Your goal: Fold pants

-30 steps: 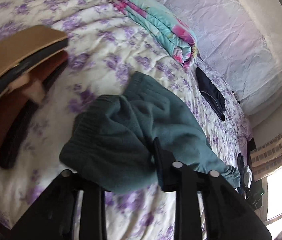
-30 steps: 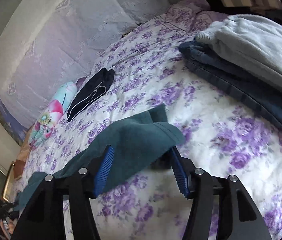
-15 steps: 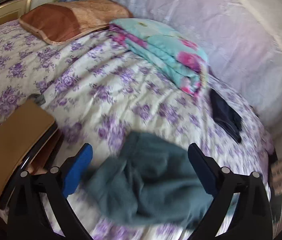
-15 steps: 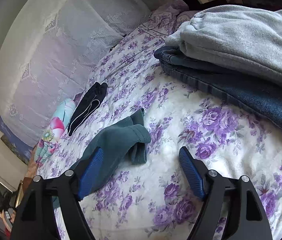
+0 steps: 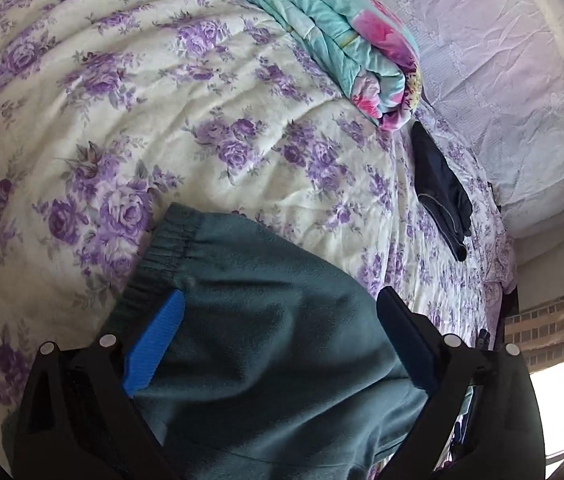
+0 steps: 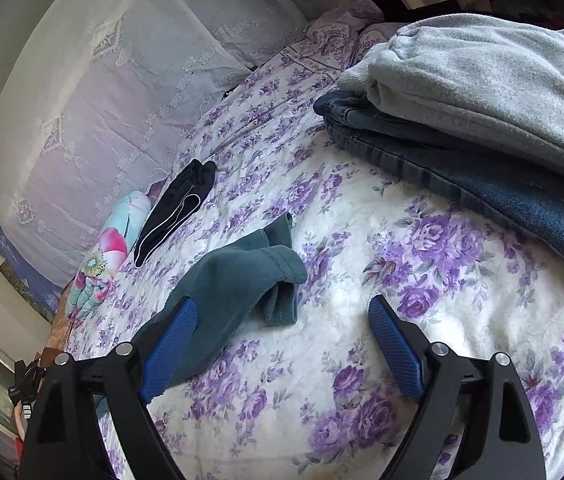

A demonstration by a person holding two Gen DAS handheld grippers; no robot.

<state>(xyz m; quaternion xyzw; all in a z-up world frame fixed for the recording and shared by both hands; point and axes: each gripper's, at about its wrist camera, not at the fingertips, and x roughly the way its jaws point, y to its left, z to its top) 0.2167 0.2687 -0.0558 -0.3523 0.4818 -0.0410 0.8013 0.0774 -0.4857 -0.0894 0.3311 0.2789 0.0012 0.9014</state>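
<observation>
The teal pants [image 5: 266, 320] lie on the floral bedspread [image 5: 186, 92], their elastic waistband [image 5: 170, 240] toward the upper left in the left wrist view. My left gripper [image 5: 280, 304] hovers over the waist end, open, with its pads clear of the cloth. In the right wrist view the pants' leg ends [image 6: 250, 276] lie bunched on the bed. My right gripper [image 6: 282, 300] is just behind them, its jaws opening. The left blue pad [image 6: 170, 344] sits beside the cloth without pinching it.
A folded floral quilt [image 5: 341, 40] and a dark garment [image 5: 441, 196] lie further up the bed. A stack with grey sweatpants [image 6: 481, 92] on blue jeans [image 6: 501, 188] sits at the right. A white lace cover [image 6: 122, 100] runs along the far side.
Both grippers have let go of the teal pants, which dropped flat onto the bed. The left gripper opened wide and shifted over the waistband. The right jaws spread wider.
</observation>
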